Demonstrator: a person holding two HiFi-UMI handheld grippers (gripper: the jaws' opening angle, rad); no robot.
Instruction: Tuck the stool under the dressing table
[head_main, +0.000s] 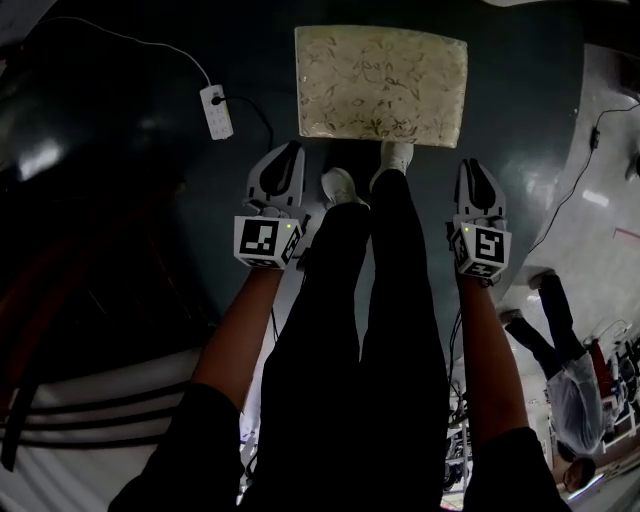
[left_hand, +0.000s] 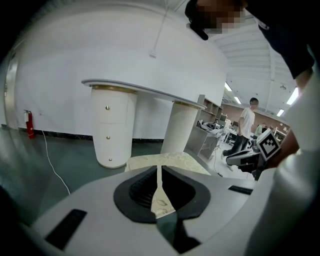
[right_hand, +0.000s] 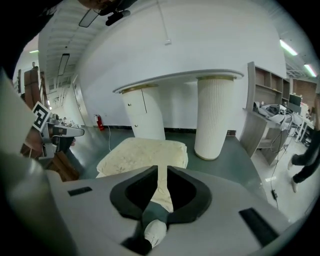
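The stool, topped by a cream patterned cushion, stands on the dark floor just ahead of my feet. My left gripper hangs shut and empty, short of the stool's near left corner. The right gripper is also shut and empty, beside the near right corner. In the left gripper view the cushion lies beyond the closed jaws. Behind it stands the white dressing table. The right gripper view shows the stool in front of the table, past that gripper's closed jaws.
The table rests on a drawer pedestal and a ribbed column. A white power strip with its cable lies on the floor left of the stool. Another person stands at the right, near desks. A fire extinguisher is against the wall.
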